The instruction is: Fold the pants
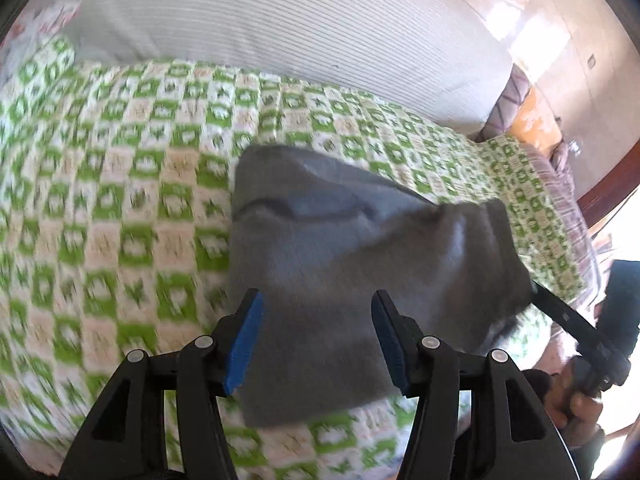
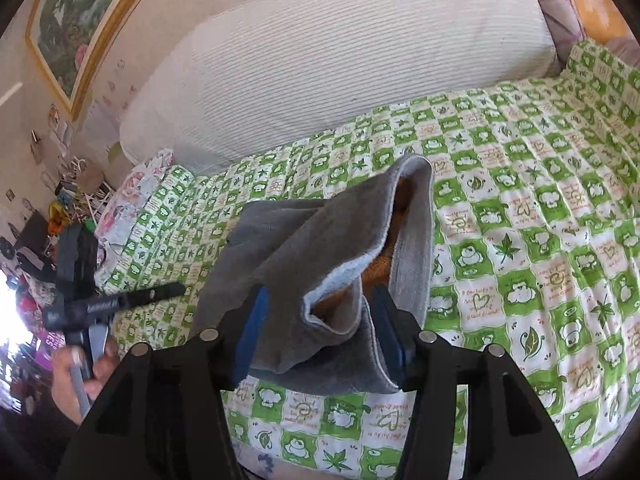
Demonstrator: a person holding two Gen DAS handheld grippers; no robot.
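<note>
Two grippers work over a bed covered by a green-and-white checked sheet (image 2: 520,240). The left gripper (image 1: 318,344) stands with its blue-padded fingers (image 1: 246,344) spread wide; the grey pants (image 1: 352,248) hang or lie just ahead of and between them, but this view is motion-blurred and I cannot tell whether either pad touches the cloth. Nothing looks pinched there.

The right gripper (image 2: 320,332) has its jaws at a middling width with a bunched fold of the grey pants (image 2: 320,264) sitting between the blue pads (image 2: 250,332). The cloth fills the gap and presses against both inner faces, so it appears held. From that grip the fabric rises forward, away from the tool, with a pale fleecy inner side and a hemmed edge turned up at the far end. An orange patch shows inside the fold; what it belongs to is unclear.

To the right gripper's left, the other tool (image 2: 116,300) shows as a black bar, with the person's left hand (image 2: 80,376) around its handle. In the left wrist view the right hand (image 1: 576,396) shows low on the right.

Beyond the pants, a ribbed white bolster pillow (image 2: 340,60) lies along the wall. A framed landscape painting (image 2: 80,12) hangs above it, up and left of the right gripper.
</note>
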